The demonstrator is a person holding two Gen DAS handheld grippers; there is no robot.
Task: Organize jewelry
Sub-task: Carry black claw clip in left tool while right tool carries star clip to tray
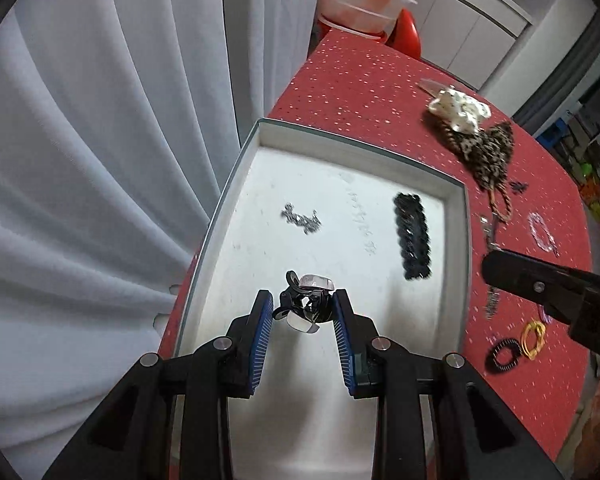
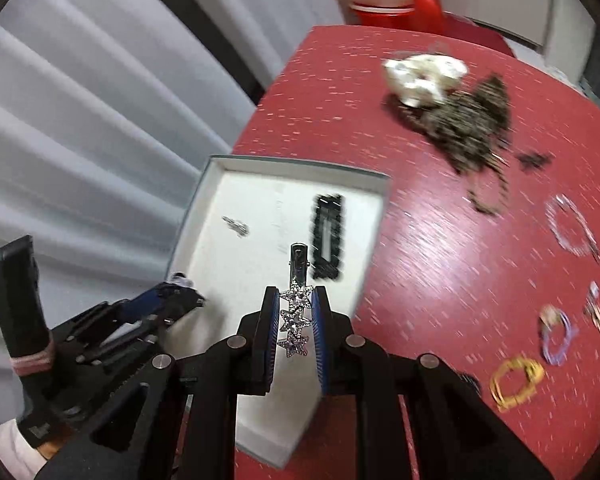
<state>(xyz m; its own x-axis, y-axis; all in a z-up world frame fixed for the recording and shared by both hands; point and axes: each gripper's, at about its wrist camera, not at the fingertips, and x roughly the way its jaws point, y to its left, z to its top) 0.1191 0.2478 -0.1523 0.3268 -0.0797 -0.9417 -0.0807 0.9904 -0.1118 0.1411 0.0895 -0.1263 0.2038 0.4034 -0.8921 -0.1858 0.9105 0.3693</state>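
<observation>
Between my left fingers [image 1: 302, 312], over the white box [image 1: 236, 168], a small black clip with clear stones [image 1: 306, 304] sits between the partly open pads, though whether they grip it I cannot tell. My right fingers [image 2: 296, 320] are clamped on a star hair clip [image 2: 295, 316] above the box's near end. Farther in lie a black clip [image 1: 412, 236] and a small silver piece [image 1: 302, 220]. Beyond, on the red worktop [image 1: 360, 80], are hair ties [image 2: 516, 380] and scrunchies [image 1: 460, 110].
</observation>
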